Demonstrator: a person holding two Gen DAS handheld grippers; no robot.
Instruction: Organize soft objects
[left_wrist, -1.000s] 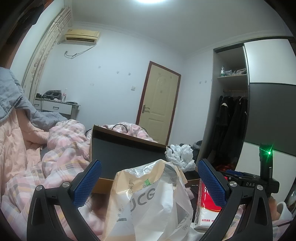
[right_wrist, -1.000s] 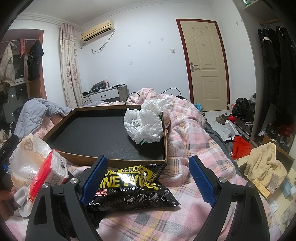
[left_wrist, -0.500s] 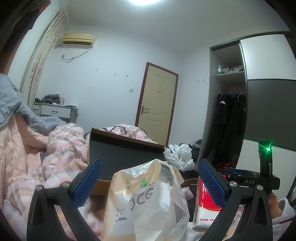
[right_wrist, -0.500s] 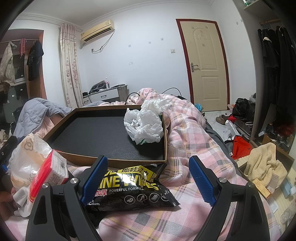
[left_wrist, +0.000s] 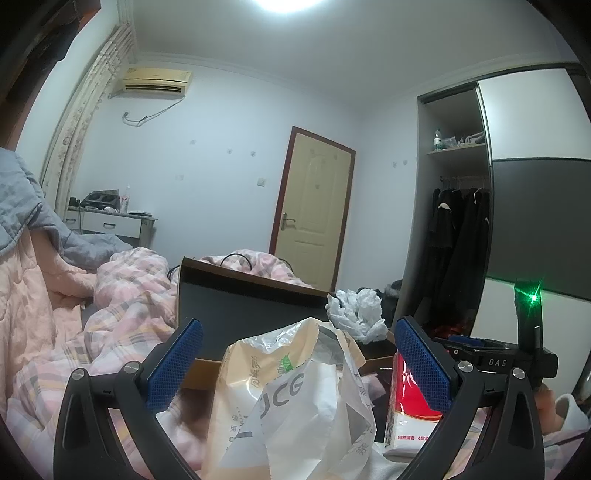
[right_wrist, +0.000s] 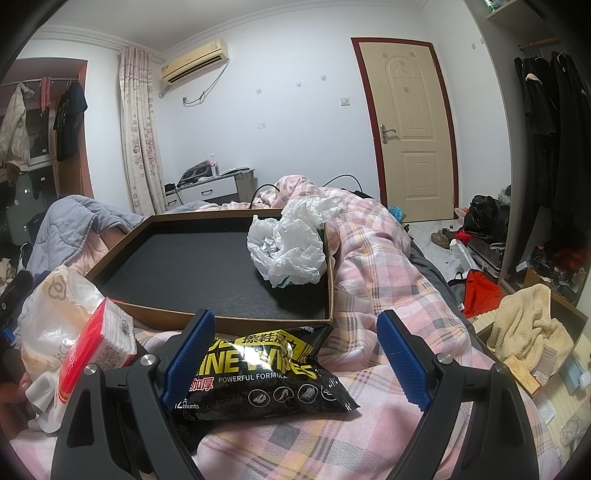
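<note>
Two hand-held grippers, left (left_wrist: 295, 363) and right (right_wrist: 295, 354), are held wide open and empty over one black wipes packet (right_wrist: 266, 376) and two crumpled plastic bags (right_wrist: 291, 247) (left_wrist: 295, 398).

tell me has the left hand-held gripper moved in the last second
Yes. The left hand-held gripper has tilted slightly upward: in its own view the door and air conditioner sit lower than before. It is open over the bag.
</note>
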